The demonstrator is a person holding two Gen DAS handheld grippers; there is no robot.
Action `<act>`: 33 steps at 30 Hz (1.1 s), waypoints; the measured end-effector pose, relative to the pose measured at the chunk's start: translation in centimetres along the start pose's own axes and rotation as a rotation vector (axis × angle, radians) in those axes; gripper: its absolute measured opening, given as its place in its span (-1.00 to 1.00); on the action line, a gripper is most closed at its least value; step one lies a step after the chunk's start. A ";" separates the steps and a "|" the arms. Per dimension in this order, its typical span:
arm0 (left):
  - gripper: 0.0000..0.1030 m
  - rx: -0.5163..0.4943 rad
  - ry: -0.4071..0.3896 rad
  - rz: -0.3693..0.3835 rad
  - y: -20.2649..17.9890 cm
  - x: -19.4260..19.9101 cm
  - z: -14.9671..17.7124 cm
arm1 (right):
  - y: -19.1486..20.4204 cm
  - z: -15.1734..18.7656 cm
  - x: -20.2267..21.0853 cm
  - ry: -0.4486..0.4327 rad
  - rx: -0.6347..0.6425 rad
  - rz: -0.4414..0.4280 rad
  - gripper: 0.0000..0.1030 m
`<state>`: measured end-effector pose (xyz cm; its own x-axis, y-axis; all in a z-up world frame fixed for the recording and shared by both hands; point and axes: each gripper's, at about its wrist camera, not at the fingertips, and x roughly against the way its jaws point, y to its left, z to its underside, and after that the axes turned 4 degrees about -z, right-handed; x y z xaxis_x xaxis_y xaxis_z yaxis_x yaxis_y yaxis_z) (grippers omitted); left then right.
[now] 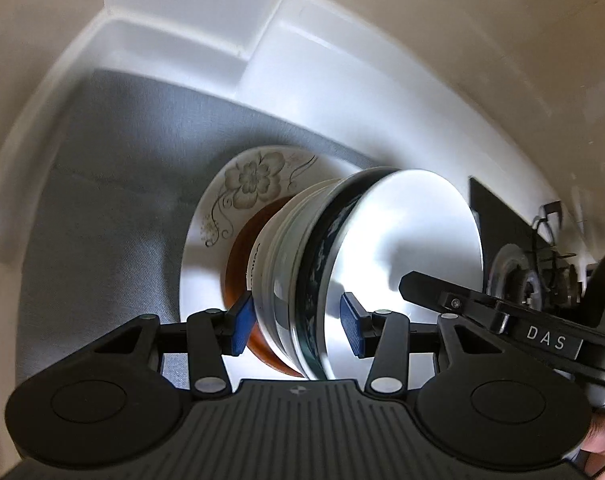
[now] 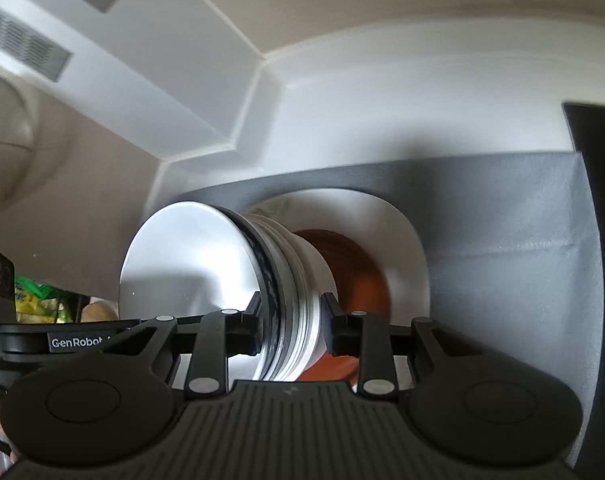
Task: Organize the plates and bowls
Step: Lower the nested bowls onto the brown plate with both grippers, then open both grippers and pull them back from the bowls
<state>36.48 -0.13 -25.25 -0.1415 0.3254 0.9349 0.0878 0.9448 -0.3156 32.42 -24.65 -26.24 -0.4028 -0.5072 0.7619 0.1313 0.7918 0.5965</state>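
Observation:
A stack of nested bowls (image 1: 294,264) lies tilted between both grippers: a plain white bowl (image 1: 406,240) on top, a blue-patterned one (image 1: 322,256) under it, then several white ones. My left gripper (image 1: 296,322) is shut on the stack's rims, with one blue pad (image 1: 352,324) inside the top bowl. From the opposite side my right gripper (image 2: 292,320) is shut on the same stack (image 2: 286,280). A brown dish (image 2: 358,268) sits beneath the stack, over a white floral plate (image 1: 238,188) on a grey mat (image 1: 114,200). Whether the brown dish is lifted with the stack I cannot tell.
White walls and a stepped white ledge (image 1: 254,60) close off the mat's far side. A stove burner (image 1: 514,276) and a black panel (image 1: 490,204) lie to the right. Vent grilles (image 2: 26,44), a round mesh object (image 2: 2,140) and green packets (image 2: 34,300) show at the left.

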 end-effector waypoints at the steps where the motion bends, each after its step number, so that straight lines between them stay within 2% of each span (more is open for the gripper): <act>1: -0.05 -0.001 0.001 -0.008 -0.2 -0.5 -0.1 | -0.3 0.1 -0.4 0.004 -0.008 0.003 -0.35; 8: -0.06 -0.025 0.003 -0.041 -1.0 -2.4 -0.1 | -1.6 1.3 -2.4 0.010 -0.034 0.011 -0.36; 12: -0.07 -0.059 -0.041 -0.044 -1.0 -2.1 0.3 | -2.1 2.2 -2.5 -0.041 -0.039 -0.011 -0.33; 15: -0.12 -0.063 -0.090 -0.060 -1.1 -1.7 0.8 | -2.4 3.1 -2.0 -0.075 -0.037 -0.041 -0.17; 16: -0.07 -0.079 -0.123 -0.083 -1.4 -1.1 1.2 | -2.5 3.9 -1.3 -0.091 -0.047 -0.054 0.02; 17: -0.06 -0.106 -0.150 -0.109 -1.9 -0.2 1.8 | -2.3 4.5 -0.6 -0.110 -0.044 -0.045 0.31; 18: -0.04 -0.134 -0.188 -0.124 -2.5 0.9 2.5 | -1.7 5.3 0.2 -0.137 -0.019 -0.012 0.48; 19: 0.09 -0.156 -0.235 -0.139 -3.1 2.2 3.4 | -1.0 6.4 1.3 -0.173 0.019 0.018 0.74; 20: 0.20 -0.174 -0.288 -0.164 -3.8 3.7 4.5 | -0.1 7.6 2.7 -0.217 0.063 0.034 0.78; 21: 0.43 -0.191 -0.340 -0.197 -4.7 5.2 5.8 | 0.9 8.9 4.1 -0.251 0.108 0.050 0.81; 22: 0.56 -0.204 -0.385 -0.227 -5.6 6.8 7.2 | 2.0 10.4 5.6 -0.279 0.153 0.087 0.83; 24: 0.68 -0.228 -0.471 -0.245 -7.7 10.1 10.3 | 4.3 13.1 8.4 -0.322 0.227 0.172 0.93; 25: 0.80 -0.246 -0.505 -0.243 -8.9 11.9 12.1 | 5.6 14.6 9.9 -0.338 0.265 0.211 0.98; 27: 0.94 -0.277 -0.550 -0.258 -11.5 14.7 15.6 | 7.9 17.1 12.6 -0.352 0.306 0.272 0.99; 30: 0.99 -0.311 -0.582 -0.344 -15.4 18.1 20.9 | 10.8 20.4 17.0 -0.372 0.329 0.365 0.99; 32: 0.99 -0.337 -0.619 -0.361 -17.5 19.8 24.5 | 12.0 22.4 20.1 -0.394 0.330 0.397 0.99; 33: 0.99 -0.313 -0.653 -0.362 -17.9 20.8 26.0 | 12.0 23.4 21.8 -0.403 0.318 0.405 0.99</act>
<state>6.31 -9.33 -4.39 -0.7526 0.0493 0.6566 0.1850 0.9729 0.1390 3.99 -18.24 -8.42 -0.6941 -0.0294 0.7193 0.0947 0.9868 0.1317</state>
